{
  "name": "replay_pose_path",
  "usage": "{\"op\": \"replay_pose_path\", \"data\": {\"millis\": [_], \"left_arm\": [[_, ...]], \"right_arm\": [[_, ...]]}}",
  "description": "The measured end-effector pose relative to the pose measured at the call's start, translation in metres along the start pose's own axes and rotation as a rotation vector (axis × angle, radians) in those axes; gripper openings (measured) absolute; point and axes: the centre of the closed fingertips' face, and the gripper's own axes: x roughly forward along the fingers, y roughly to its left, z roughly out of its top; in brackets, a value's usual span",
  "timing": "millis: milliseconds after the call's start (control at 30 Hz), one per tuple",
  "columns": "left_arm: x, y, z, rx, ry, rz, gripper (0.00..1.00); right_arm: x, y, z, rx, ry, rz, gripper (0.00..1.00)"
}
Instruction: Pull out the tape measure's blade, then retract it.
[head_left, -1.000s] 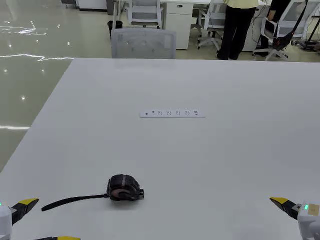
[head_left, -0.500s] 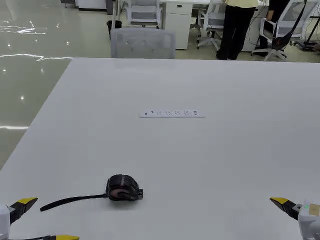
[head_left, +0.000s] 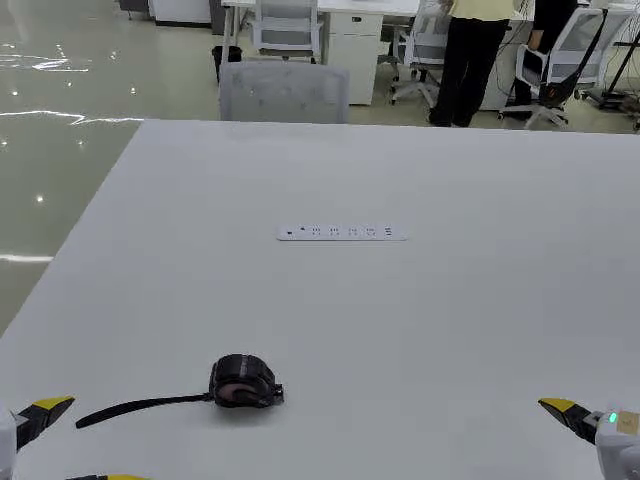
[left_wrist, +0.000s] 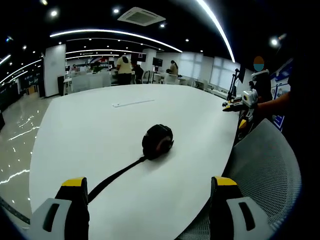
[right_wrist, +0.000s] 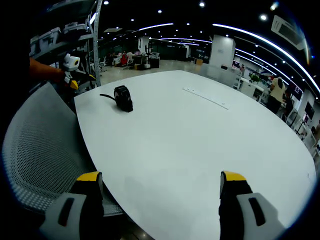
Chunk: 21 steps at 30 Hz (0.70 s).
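Left white gripper with yellow tips (left_wrist: 150, 182) wide open, holding nothing. Right white gripper with yellow tips (right_wrist: 161, 176) wide open too, empty. Small round black tape measure (head_left: 243, 381) lying on big white table (head_left: 450, 320), nearer the left one, thin black strap (head_left: 140, 408) pointing toward it.

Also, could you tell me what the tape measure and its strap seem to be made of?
The tape measure: dark matte case, likely plastic or rubber-coated; no gleam. Its strap: black, lies limp and curved, so probably woven fabric or rubber; too small to tell.
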Motion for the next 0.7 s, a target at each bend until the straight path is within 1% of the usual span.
{"op": "replay_pose_path", "data": {"millis": [100, 200, 267, 300, 367, 433, 533, 600, 633, 700], "left_arm": [[-0.002, -0.001, 0.004, 0.012, -0.007, -0.015, 0.99], [-0.001, -0.002, 0.006, 0.04, 0.003, -0.037, 0.99], [0.0, 0.001, 0.006, 0.061, 0.032, -0.044, 0.98], [0.0, 0.002, 0.007, 0.09, 0.044, -0.048, 0.97], [0.002, 0.002, 0.011, 0.101, 0.047, -0.06, 0.97], [0.005, 0.004, 0.016, 0.12, 0.047, -0.067, 0.97], [0.013, 0.004, 0.023, 0.15, 0.055, -0.086, 0.97], [0.02, 0.002, 0.027, 0.197, 0.083, -0.112, 0.97], [0.025, 0.002, 0.031, 0.24, 0.092, -0.116, 0.97], [0.032, 0.001, 0.033, 0.26, 0.114, -0.134, 0.96]], "right_arm": [[0.003, 0.003, 0.005, -0.008, 0.001, 0.005, 0.99], [0.004, 0.005, 0.01, -0.033, 0.004, 0.014, 0.99], [0.004, 0.004, 0.014, -0.05, 0.009, 0.019, 0.99], [0.004, 0.002, 0.017, -0.056, 0.01, 0.022, 0.99], [0.005, 0.0, 0.022, -0.071, 0.009, 0.026, 0.99], [0.007, -0.005, 0.025, -0.083, 0.008, 0.031, 0.99], [0.013, -0.01, 0.034, -0.093, -0.001, 0.041, 0.99], [0.019, -0.012, 0.04, -0.107, -0.001, 0.055, 0.99], [0.022, -0.013, 0.043, -0.121, -0.001, 0.065, 0.99], [0.026, -0.014, 0.049, -0.135, -0.01, 0.075, 0.99]]}}
